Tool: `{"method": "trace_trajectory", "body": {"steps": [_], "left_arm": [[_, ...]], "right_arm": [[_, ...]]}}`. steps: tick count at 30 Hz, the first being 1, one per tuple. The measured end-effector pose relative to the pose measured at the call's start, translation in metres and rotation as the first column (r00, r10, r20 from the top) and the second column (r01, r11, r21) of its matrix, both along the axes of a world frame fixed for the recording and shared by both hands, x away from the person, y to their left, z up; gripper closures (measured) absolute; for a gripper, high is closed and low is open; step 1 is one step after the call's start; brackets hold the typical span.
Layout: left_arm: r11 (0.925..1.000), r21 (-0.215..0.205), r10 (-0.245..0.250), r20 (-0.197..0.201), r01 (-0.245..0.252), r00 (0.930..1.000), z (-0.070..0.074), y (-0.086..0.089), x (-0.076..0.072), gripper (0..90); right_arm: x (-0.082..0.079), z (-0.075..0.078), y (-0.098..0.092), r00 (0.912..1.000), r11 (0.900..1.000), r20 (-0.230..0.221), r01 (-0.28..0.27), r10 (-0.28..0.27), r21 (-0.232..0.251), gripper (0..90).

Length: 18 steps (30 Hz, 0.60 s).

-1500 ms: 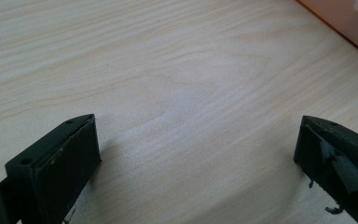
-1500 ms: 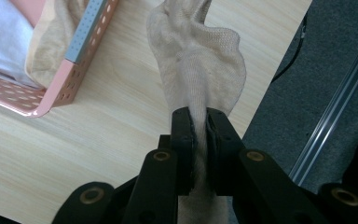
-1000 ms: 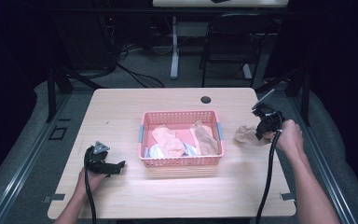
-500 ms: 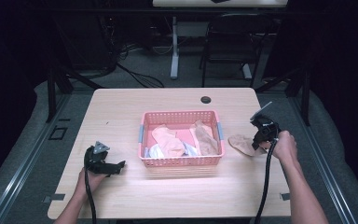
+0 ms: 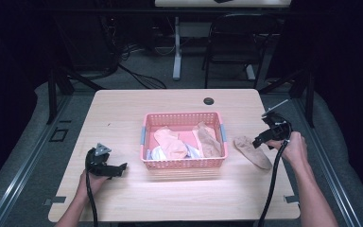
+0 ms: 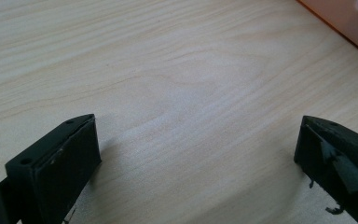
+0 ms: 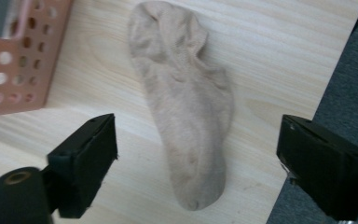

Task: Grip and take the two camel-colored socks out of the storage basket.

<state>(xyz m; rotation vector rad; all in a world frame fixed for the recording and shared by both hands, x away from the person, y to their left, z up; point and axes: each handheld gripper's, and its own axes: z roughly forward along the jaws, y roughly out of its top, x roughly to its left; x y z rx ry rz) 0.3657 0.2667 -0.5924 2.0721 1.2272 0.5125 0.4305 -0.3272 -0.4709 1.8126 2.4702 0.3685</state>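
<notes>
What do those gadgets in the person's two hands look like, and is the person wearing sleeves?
Each hand grips a black handheld device. The left gripper carries a small grey three-cornered plate on top; the right gripper has a pale strip on its top edge. Both end in two blocky black jaws with flat inner faces, and a black cable trails from each toward the person. No sleeves or gloves show on the forearms.

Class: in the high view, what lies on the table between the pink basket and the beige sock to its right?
Nothing: only bare table separates the basket from the sock. The right gripper view confirms the bare strip.
</notes>
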Motion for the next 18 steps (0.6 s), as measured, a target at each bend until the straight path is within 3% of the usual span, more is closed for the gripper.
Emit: {"method": "trace_trajectory", "body": {"steps": [5, 12, 18], "left_arm": [[1.0, 0.0, 0.0, 0.0, 0.0, 1.0, 0.0, 0.0, 0.0, 0.0], [1.0, 0.0, 0.001, 0.0, -0.001, 1.0, 0.0, 0.0, 0.0, 0.0], [1.0, 0.0, 0.0, 0.0, 0.0, 1.0, 0.0, 0.0, 0.0, 0.0]], "right_arm": [[-0.002, 0.013, 0.002, 0.9998, 1.0, 0.009, -0.017, 0.017, 0.009, 9.6], [0.003, 0.04, 0.011, 0.9983, 0.997, -0.016, -0.056, 0.055, -0.052, 6.8], [0.005, 0.059, 0.02, 0.9976, 0.995, 0.009, -0.068, 0.069, -0.072, 7.1]]}}
